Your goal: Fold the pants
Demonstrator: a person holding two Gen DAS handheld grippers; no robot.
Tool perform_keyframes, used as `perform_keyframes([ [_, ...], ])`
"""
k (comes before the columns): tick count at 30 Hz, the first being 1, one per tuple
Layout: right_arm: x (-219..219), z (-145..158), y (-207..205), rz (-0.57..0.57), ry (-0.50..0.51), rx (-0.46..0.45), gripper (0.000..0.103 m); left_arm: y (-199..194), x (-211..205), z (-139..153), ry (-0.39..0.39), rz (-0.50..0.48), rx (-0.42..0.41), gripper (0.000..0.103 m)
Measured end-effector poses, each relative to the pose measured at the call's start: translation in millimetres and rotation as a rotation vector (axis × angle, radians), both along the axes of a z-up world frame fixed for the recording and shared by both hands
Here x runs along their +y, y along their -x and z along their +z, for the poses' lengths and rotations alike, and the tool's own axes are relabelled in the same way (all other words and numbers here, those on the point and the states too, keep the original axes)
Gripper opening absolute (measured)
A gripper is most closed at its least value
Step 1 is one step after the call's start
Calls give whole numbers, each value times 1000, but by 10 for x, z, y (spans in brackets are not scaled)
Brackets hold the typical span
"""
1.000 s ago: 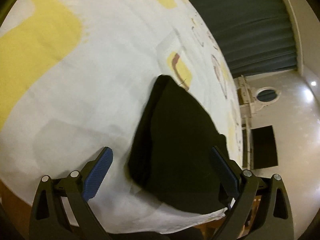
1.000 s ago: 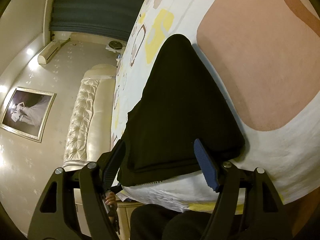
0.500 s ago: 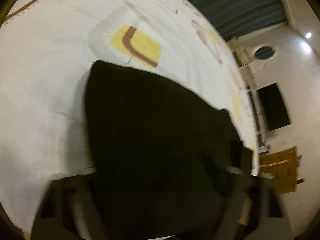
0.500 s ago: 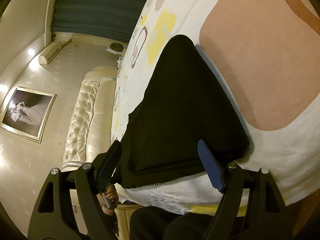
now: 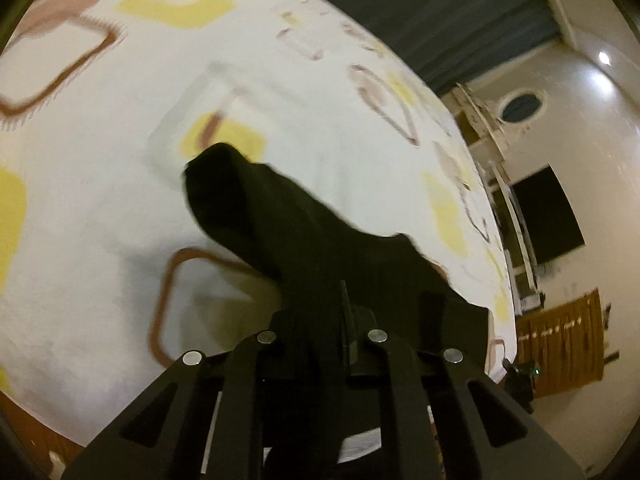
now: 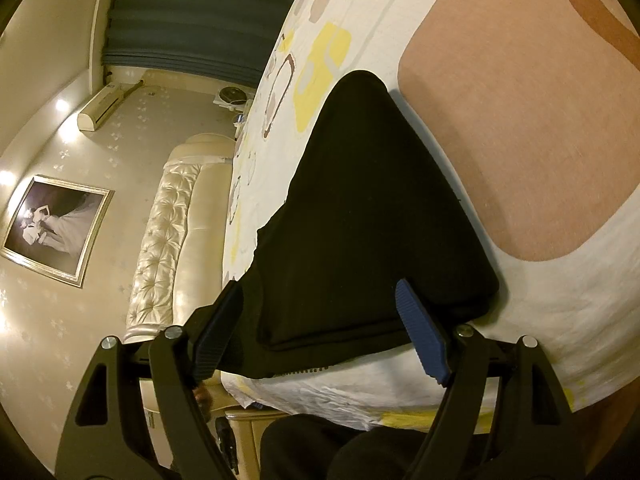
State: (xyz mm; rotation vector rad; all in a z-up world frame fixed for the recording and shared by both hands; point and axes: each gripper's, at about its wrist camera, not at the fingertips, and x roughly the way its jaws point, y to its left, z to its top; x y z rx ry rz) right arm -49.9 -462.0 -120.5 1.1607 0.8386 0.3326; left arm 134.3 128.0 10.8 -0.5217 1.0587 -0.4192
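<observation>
The black pants (image 6: 368,216) lie folded on the patterned bedsheet (image 6: 520,128), just beside its big tan patch. The right gripper (image 6: 320,328) stands spread wide at the pants' near edge, one blue pad (image 6: 420,336) over the fabric. Beyond the pants, a tufted headboard (image 6: 168,232) and framed picture (image 6: 56,228).

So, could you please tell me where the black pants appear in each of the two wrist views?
Left wrist: the black pants run from picture centre down into the shut left tool, lifted at that end.
Right wrist: they fill the centre, flat on the bed, between the open right tool's fingers.
Shared landmark: the patterned bedsheet and the dark curtain.
</observation>
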Motion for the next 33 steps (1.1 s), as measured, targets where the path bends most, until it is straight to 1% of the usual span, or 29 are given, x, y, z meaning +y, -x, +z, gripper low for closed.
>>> perform_keyframes([
  [2,0,0,-3,2,-2,0,79,34,-214,201,-39,-22,-24,12],
  [4,10,-2,5,-2,-4,1,79,73,-344,363,-81,-40,-48,12],
  [5,10,0,4,-3,-5,1,79,92,-513,477,-114,-59,-65,12],
  [7,16,3,1,-3,-1,1,79,131,-782,612,-154,-89,-89,12],
  [8,20,5,0,-2,4,0,79,142,-895,648,-167,-102,-98,12],
  [9,21,11,-2,0,9,0,79,166,-1101,719,-186,-125,-111,12],
  [10,34,18,-5,2,19,-1,79,182,-1210,728,-196,-140,-120,12],
  [11,34,27,-9,5,25,-2,79,207,-1408,769,-210,-164,-134,12],
  [13,41,41,-15,11,38,-4,79,270,-1658,777,-233,-199,-156,12],
  [14,42,45,-16,12,40,-6,79,302,-1859,783,-256,-222,-172,12],
  [17,35,36,-17,10,30,-9,79,369,-2283,715,-297,-266,-187,12],
  [19,26,28,-14,9,22,-10,79,413,-2495,640,-320,-287,-187,12],
  [21,21,19,-14,8,15,-12,79,465,-2796,553,-366,-314,-198,12],
  [23,20,17,-10,6,11,-13,79,517,-3014,474,-411,-332,-211,12],
  [26,11,-2,-12,4,3,-14,79,557,-3361,265,-486,-358,-220,12],
  [33,-1,-33,15,-4,-28,-21,79,628,-3767,-143,-574,-382,-204,12],
])
